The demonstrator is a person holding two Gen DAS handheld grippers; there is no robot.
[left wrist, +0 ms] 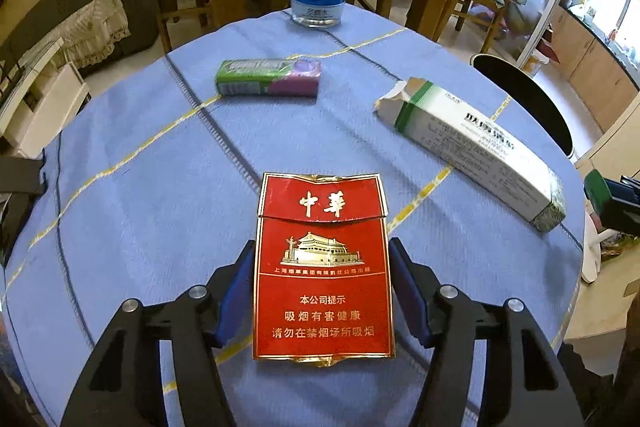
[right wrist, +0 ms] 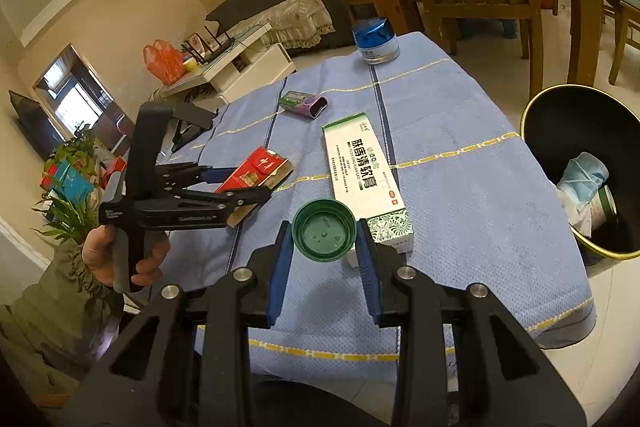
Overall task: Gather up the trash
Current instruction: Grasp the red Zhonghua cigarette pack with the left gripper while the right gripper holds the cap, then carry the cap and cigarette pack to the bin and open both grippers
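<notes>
A red cigarette pack (left wrist: pixel 322 267) lies flat on the blue tablecloth (left wrist: pixel 140 207). My left gripper (left wrist: pixel 322 243) straddles it, and its blue pads meet the pack's two long edges. In the right wrist view the same gripper (right wrist: pixel 250 183) reaches down over the pack (right wrist: pixel 256 173), held by a hand (right wrist: pixel 120 259). My right gripper (right wrist: pixel 324 227) is shut on a round green cap (right wrist: pixel 323 235), hollow side facing the camera, held above the table's near edge. A white and green ointment box (right wrist: pixel 364 179) lies just beyond the cap.
A green and purple gum pack (left wrist: pixel 268 77) and a blue-lidded jar (left wrist: pixel 318 1) sit further back on the cloth. A black bin (right wrist: pixel 580 167) with a gold rim stands right of the table and holds a face mask. Wooden chairs stand behind the table.
</notes>
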